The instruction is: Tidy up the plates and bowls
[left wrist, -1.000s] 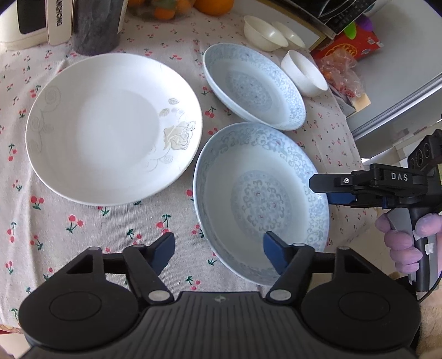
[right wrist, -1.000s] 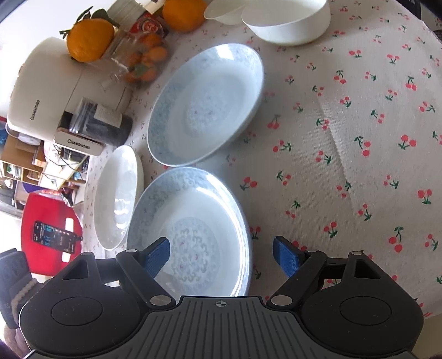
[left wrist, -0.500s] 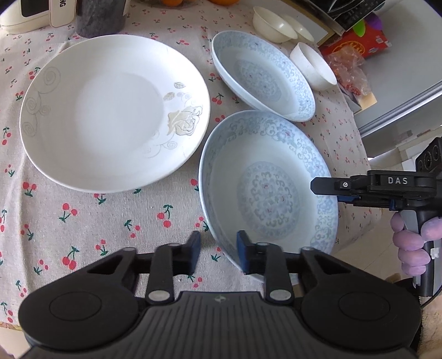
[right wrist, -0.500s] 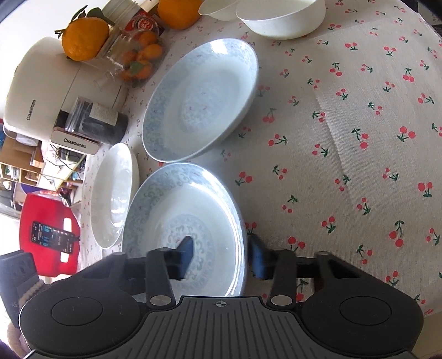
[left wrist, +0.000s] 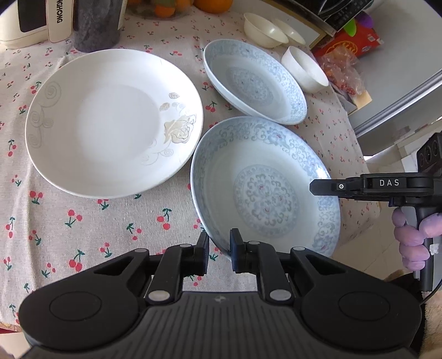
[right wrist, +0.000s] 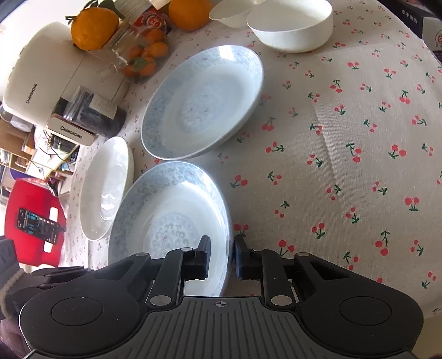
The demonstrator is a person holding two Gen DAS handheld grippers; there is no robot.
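Near blue-patterned plate (left wrist: 265, 182) sits face up at tabletop edge, rim pinched on opposite sides: left claw (left wrist: 218, 250) clamped on it, right claw (right wrist: 221, 255) just closing on it. Second blue plate (left wrist: 254, 82) just behind, white rose plate (left wrist: 113, 121) beside, white bowls (left wrist: 304, 69) beyond. Cherry-print tablecloth (right wrist: 345, 138); oranges (right wrist: 94, 24), white appliance (right wrist: 36, 77) at back.

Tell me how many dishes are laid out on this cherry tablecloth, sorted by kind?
Blue-patterned plates: 2, the near one pinched at its rim by both sets of tongs, and the far one.
White plate with a rose design: 1.
Small plain white bowls: 3, two at the back and one by the far blue plate.
Total: 6 dishes.
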